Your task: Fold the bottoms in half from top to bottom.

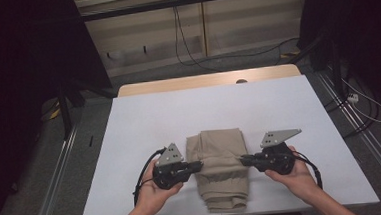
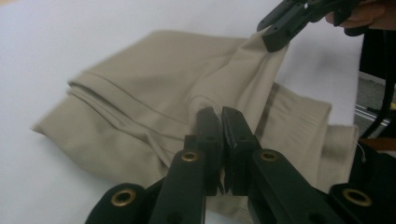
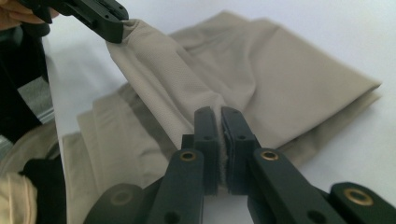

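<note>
Pinching beige garment: left claw, right claw clamped; high view shows full fold.

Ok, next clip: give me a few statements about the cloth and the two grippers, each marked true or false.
1. The left gripper is shut on the beige folded garment. True.
2. The right gripper hangs open above the cloth. False: its jaws are pinched on the fabric's edge.
3. The garment lies on a white table. True.
4. Both grippers grip the same side of the garment. False: they hold opposite sides.
5. The garment is spread out flat in one layer. False: it is folded in several layers.
</note>
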Demonstrator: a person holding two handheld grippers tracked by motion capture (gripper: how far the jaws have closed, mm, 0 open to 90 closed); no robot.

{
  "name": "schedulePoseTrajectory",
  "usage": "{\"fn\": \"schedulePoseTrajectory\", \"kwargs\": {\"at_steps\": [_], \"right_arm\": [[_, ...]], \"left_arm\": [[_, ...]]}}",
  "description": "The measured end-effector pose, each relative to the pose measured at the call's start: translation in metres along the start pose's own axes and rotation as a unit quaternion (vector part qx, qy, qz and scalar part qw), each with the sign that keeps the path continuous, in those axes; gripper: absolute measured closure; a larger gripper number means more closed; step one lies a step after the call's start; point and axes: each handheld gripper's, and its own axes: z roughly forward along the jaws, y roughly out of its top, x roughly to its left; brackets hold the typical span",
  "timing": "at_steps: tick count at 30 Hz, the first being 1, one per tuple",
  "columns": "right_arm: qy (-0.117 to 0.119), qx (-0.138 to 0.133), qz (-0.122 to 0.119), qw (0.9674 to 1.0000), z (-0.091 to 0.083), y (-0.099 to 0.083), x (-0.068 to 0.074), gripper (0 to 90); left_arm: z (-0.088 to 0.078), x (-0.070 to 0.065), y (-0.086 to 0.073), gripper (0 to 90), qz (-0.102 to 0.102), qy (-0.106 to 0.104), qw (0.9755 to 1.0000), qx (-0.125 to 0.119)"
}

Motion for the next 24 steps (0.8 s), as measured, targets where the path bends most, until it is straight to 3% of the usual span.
{"fn": "schedulePoseTrajectory", "kwargs": {"at_steps": [4, 7, 9, 11, 13, 14, 16, 19, 21, 24], "right_arm": [[0.015, 0.019, 0.002, 0.9997, 0.002, -0.013, 0.009, 85.8], [0.028, 0.025, 0.003, 0.9993, -0.001, -0.022, 0.021, 84.4], [0.032, 0.033, -0.001, 0.9989, -0.001, -0.029, 0.030, 75.3], [0.030, 0.046, 0.002, 0.9985, -0.001, -0.036, 0.038, 61.8], [0.025, 0.048, 0.009, 0.9985, -0.004, -0.041, 0.042, 54.4], [0.019, 0.044, 0.005, 0.9988, -0.006, -0.040, 0.042, 52.1], [0.002, 0.016, 0.018, 0.9997, -0.012, -0.039, 0.037, 42.9], [-0.028, -0.019, 0.026, 0.9991, -0.018, -0.036, 0.027, 35.6], [-0.053, -0.034, 0.031, 0.9975, -0.021, -0.035, 0.020, 32.0], [-0.086, -0.050, 0.046, 0.9940, -0.026, -0.034, 0.010, 21.0]], "left_arm": [[0.000, -0.013, -0.014, 86.7, 0.008, -0.020, 0.9995, 0.021], [-0.004, -0.022, -0.021, 86.4, 0.008, -0.030, 0.9992, 0.024], [-0.006, -0.029, -0.025, 84.0, 0.019, -0.032, 0.9990, 0.024], [-0.007, -0.032, -0.030, 75.3, 0.016, -0.040, 0.9984, 0.035], [-0.010, -0.034, -0.031, 70.5, 0.016, -0.039, 0.9987, 0.027], [-0.011, -0.033, -0.030, 63.9, 0.011, -0.036, 0.9991, 0.020], [-0.013, -0.028, -0.028, 48.9, 0.005, -0.004, 1.0000, 0.001], [-0.015, -0.016, -0.028, 36.8, -0.018, 0.032, 0.9992, -0.017], [-0.017, -0.009, -0.029, 24.9, -0.024, 0.065, 0.9973, -0.022], [-0.025, 0.002, -0.031, 18.6, -0.024, 0.111, 0.9928, -0.038]]}}
